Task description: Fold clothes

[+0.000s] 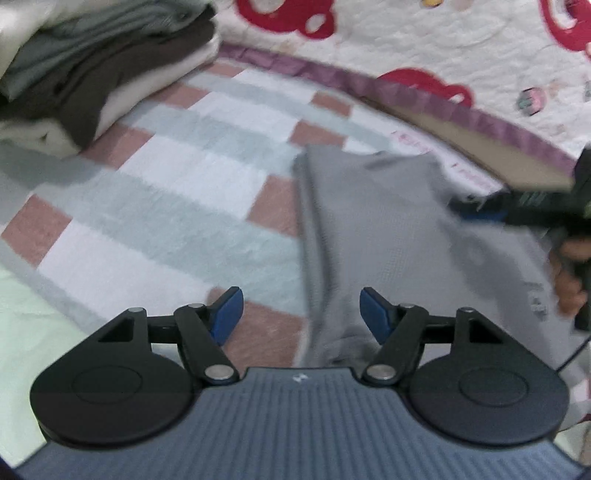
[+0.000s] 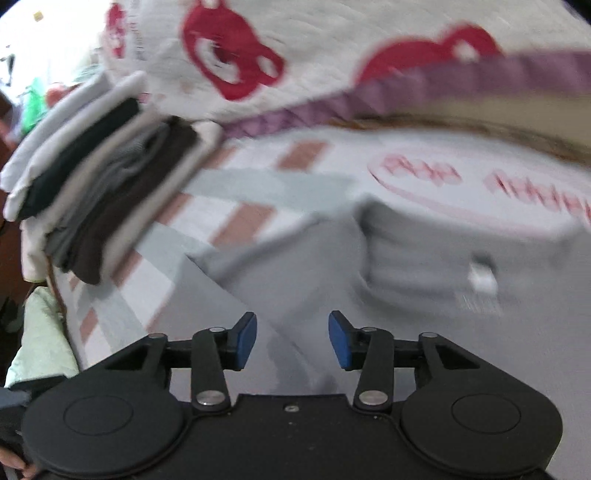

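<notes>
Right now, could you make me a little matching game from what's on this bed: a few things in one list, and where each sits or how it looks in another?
Things:
1. grey garment
2. stack of folded clothes
3. left gripper
4. quilt

Descriptions:
A. white with red shapes, at the far side
B. jaws apart, holding nothing
C. piled at the left on the checked blanket
D. spread flat in front of both grippers

Pairs: 1-D, 2-C, 3-B, 4-A

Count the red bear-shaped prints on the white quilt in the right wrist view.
3 red bear-shaped prints on the white quilt: far left, centre-left, upper right. More may lie outside view.
</notes>
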The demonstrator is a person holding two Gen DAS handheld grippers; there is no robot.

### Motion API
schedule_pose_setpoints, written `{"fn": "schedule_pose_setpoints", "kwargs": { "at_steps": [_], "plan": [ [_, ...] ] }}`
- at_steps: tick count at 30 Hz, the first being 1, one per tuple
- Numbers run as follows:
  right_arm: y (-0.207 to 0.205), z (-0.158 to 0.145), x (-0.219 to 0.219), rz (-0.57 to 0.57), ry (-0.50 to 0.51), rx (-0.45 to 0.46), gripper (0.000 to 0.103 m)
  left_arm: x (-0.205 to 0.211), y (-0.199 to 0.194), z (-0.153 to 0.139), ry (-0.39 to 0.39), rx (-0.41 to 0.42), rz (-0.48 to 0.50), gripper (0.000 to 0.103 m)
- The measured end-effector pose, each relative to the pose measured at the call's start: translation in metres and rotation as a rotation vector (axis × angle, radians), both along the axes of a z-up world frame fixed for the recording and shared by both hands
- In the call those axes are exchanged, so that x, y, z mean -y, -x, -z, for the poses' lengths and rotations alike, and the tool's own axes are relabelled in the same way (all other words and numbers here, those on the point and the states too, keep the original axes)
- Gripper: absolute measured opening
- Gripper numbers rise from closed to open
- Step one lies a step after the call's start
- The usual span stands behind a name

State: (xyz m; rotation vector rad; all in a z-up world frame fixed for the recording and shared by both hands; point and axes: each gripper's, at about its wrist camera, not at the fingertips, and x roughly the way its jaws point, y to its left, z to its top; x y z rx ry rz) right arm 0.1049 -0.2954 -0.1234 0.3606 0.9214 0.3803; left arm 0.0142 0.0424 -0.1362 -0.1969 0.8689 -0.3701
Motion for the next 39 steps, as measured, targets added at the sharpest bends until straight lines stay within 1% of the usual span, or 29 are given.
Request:
{"fn": "schedule_pose_setpoints", "kwargs": {
  "at_steps": [1, 2, 3, 4, 5, 7, 8, 9, 10, 12, 14, 15, 17, 21, 23, 24, 27, 28, 29, 30, 31, 32, 34, 36, 37, 38, 39],
  "plan": [
    [0.006, 0.007, 0.003, 0.009, -0.013, -0.017, 0.049, 0.002, 0.003, -0.004, 0.018, 0.025, 0.003, 0.065],
    [0.01, 0.013, 0.005, 0.014, -0.028, -0.019, 0.049, 0.004, 0.005, -0.007, 0.037, 0.051, 0.006, 0.058],
    [0.015, 0.018, 0.005, 0.018, -0.039, -0.014, 0.043, 0.006, 0.005, -0.008, 0.044, 0.051, 0.011, 0.054],
    [0.02, 0.017, 0.003, 0.007, -0.036, 0.021, 0.029, 0.008, 0.005, -0.007, 0.046, 0.041, 0.017, 0.053],
    [0.024, 0.014, -0.002, -0.025, -0.042, 0.056, 0.006, 0.011, 0.004, -0.006, 0.048, 0.031, 0.023, 0.051],
    [0.032, 0.006, -0.011, -0.085, -0.051, 0.128, 0.006, 0.016, 0.003, -0.004, 0.053, 0.01, 0.036, 0.05],
    [0.038, -0.002, -0.013, -0.091, -0.046, 0.167, 0.006, 0.018, 0.002, -0.004, 0.055, 0.0, 0.042, 0.05],
    [0.043, -0.01, -0.016, -0.093, -0.036, 0.204, 0.006, 0.02, 0.002, -0.003, 0.057, -0.011, 0.048, 0.05],
    [0.047, -0.016, -0.02, -0.082, 0.007, 0.227, 0.006, 0.023, 0.001, -0.002, 0.059, -0.021, 0.055, 0.05],
    [0.05, -0.018, -0.026, -0.07, 0.095, 0.242, 0.006, 0.028, 0.0, 0.0, 0.063, -0.042, 0.067, 0.05],
    [0.046, -0.011, -0.027, -0.057, 0.16, 0.221, 0.006, 0.032, -0.002, 0.001, 0.068, -0.063, 0.079, 0.05],
    [0.042, -0.009, -0.023, -0.048, 0.159, 0.199, 0.007, 0.035, -0.002, 0.002, 0.07, -0.073, 0.086, 0.05],
    [0.04, -0.007, -0.013, -0.015, 0.134, 0.173, 0.011, 0.036, -0.003, 0.001, 0.078, -0.081, 0.088, 0.052],
    [0.05, -0.011, 0.015, 0.048, 0.09, 0.158, 0.013, 0.043, -0.002, -0.004, 0.043, -0.064, 0.1, 0.053],
    [0.062, -0.016, 0.034, 0.08, 0.062, 0.144, 0.015, 0.05, -0.003, -0.006, 0.034, -0.058, 0.113, 0.054],
    [0.071, -0.02, 0.047, 0.098, 0.044, 0.149, 0.017, 0.056, -0.003, -0.008, 0.031, -0.05, 0.126, 0.056],
    [0.103, -0.035, 0.09, 0.181, -0.006, 0.167, 0.022, 0.087, -0.002, -0.015, 0.014, -0.018, 0.177, 0.058],
    [0.115, -0.042, 0.108, 0.229, -0.024, 0.179, 0.022, 0.099, 0.0, -0.017, 0.017, -0.007, 0.205, 0.058],
    [0.127, -0.048, 0.125, 0.278, -0.038, 0.189, 0.025, 0.112, 0.001, -0.019, 0.021, 0.004, 0.232, 0.058],
    [0.141, -0.055, 0.145, 0.334, -0.04, 0.194, 0.031, 0.126, 0.003, -0.02, 0.026, 0.012, 0.264, 0.058],
    [0.155, -0.062, 0.164, 0.39, -0.038, 0.196, 0.035, 0.14, 0.005, -0.021, 0.033, 0.019, 0.297, 0.058],
    [0.168, -0.065, 0.18, 0.437, -0.022, 0.186, 0.04, 0.154, 0.007, -0.022, 0.038, 0.023, 0.33, 0.056],
    [0.194, -0.071, 0.213, 0.536, 0.018, 0.152, 0.045, 0.183, 0.012, -0.023, 0.049, 0.026, 0.393, 0.056],
    [0.216, -0.068, 0.246, 0.659, 0.022, 0.109, 0.054, 0.209, 0.018, -0.023, 0.057, 0.026, 0.454, 0.05],
    [0.228, -0.064, 0.263, 0.732, 0.01, 0.082, 0.054, 0.221, 0.021, -0.022, 0.058, 0.025, 0.481, 0.049],
    [0.238, -0.057, 0.28, 0.808, -0.026, 0.051, 0.054, 0.233, 0.024, -0.022, 0.057, 0.026, 0.507, 0.045],
    [0.246, -0.048, 0.292, 0.861, -0.063, 0.034, 0.054, 0.244, 0.027, -0.023, 0.055, 0.027, 0.531, 0.041]
  ]
}}
